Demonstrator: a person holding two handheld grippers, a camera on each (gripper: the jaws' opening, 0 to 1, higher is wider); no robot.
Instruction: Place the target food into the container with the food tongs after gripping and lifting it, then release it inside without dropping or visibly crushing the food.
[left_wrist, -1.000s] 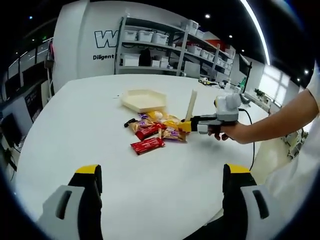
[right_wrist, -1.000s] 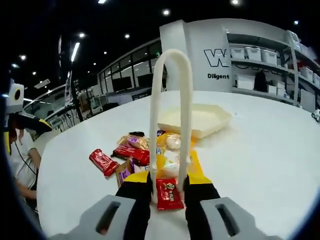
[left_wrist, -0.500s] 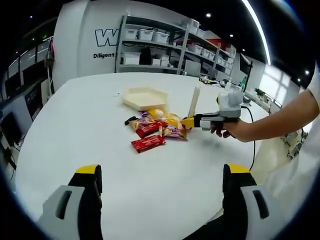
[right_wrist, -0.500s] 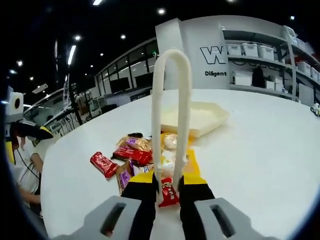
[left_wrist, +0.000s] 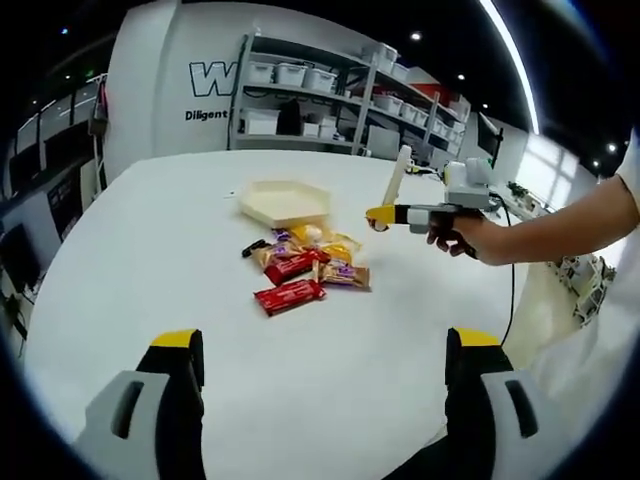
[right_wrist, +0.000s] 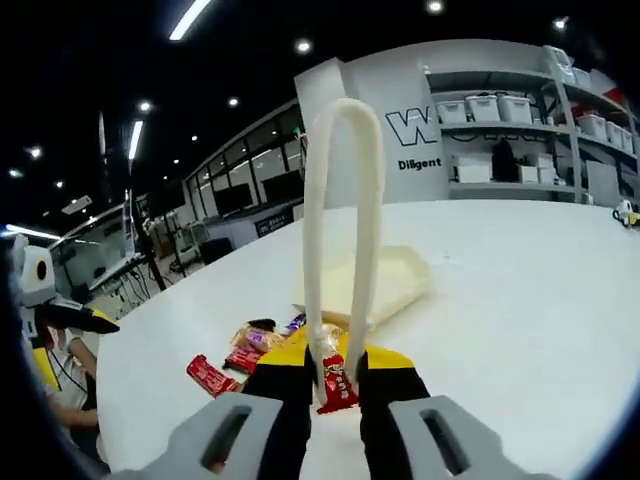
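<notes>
right claw (right_wrist: 337, 375): jaws drawn close together, pinching the two arms of the cream food tongs (right_wrist: 343, 215); the loop of the tongs stands up toward 12 o'clock in the right gripper view.
target food: a red snack packet (right_wrist: 335, 382) sits clamped between the tong tips, right between the yellow-tipped jaws, raised off the desk (right_wrist: 520, 300); wrapper looks intact, no crushing visible.
right claw, from the left gripper view: seen at about 2 o'clock (left_wrist: 380, 215), held in a hand (left_wrist: 455, 236), up above the desk surface; tongs (left_wrist: 396, 180) rise from it, the packet too small to make out there.
container: pale hexagonal tray (right_wrist: 385, 285) lies on the desk beyond the tongs, partly behind them in the right gripper view; in the left gripper view the tray (left_wrist: 285, 200) lies at about 11 o'clock of the snack pile.
snack pile: loose packets (left_wrist: 305, 265) in red, purple and yellow on the desk (left_wrist: 150, 260), just beside the near edge of the tray; one long red bar (left_wrist: 289, 296) lies at the 6 o'clock side of the heap. in the right gripper view the pile (right_wrist: 245, 355) sits at 9 o'clock of the claw.
left claw (left_wrist: 325, 400): jaws spread wide, nothing between them, hanging over bare desk well apart from the pile.
background: shelving with white bins (left_wrist: 330, 85) behind the desk.
</notes>
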